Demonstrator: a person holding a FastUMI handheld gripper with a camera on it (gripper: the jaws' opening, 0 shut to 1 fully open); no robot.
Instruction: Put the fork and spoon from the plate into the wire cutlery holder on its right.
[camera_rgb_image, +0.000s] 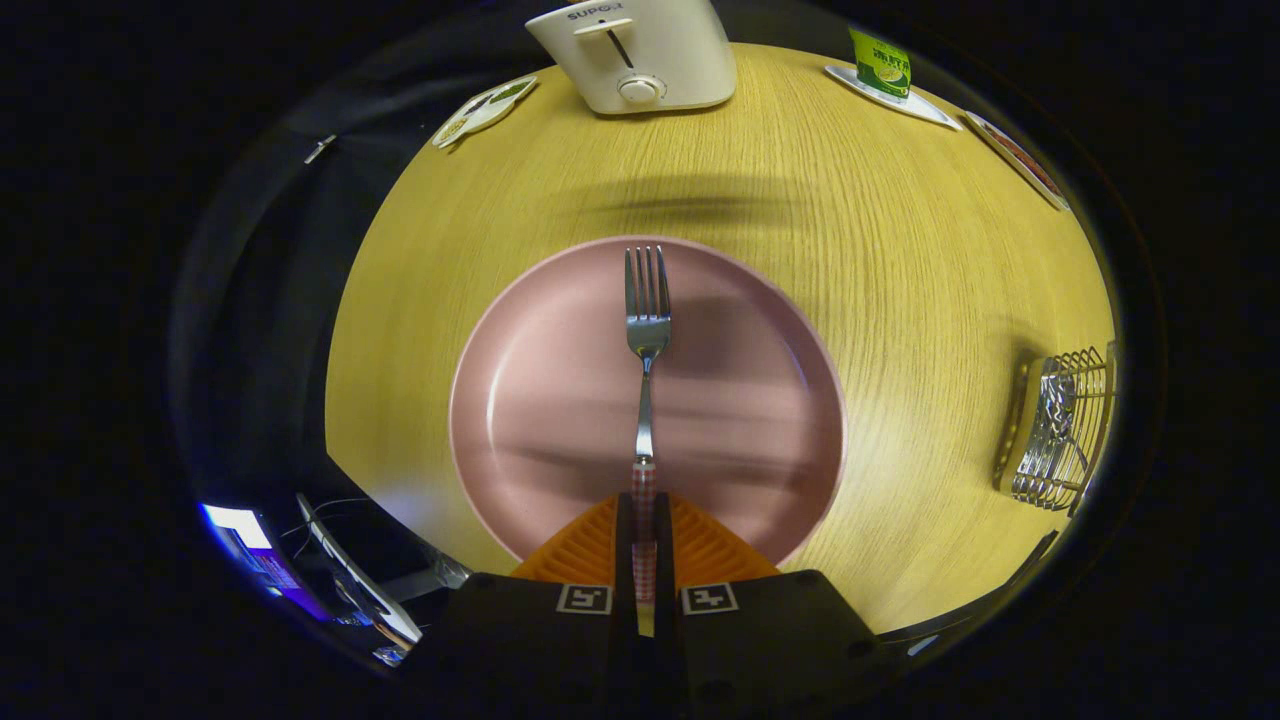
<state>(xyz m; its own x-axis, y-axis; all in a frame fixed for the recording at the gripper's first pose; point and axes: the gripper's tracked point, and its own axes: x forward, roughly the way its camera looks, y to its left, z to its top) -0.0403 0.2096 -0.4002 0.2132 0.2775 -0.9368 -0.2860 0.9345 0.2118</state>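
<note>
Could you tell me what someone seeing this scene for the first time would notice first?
First comes the silver metal fork with a checked handle, clamped by that handle between the fingers of the gripper and pointing ahead over the round pink plate. Beyond the plate, a cream toaster stands at the far edge of the round wooden table. To the plate's right stands the wire cutlery holder.
</note>
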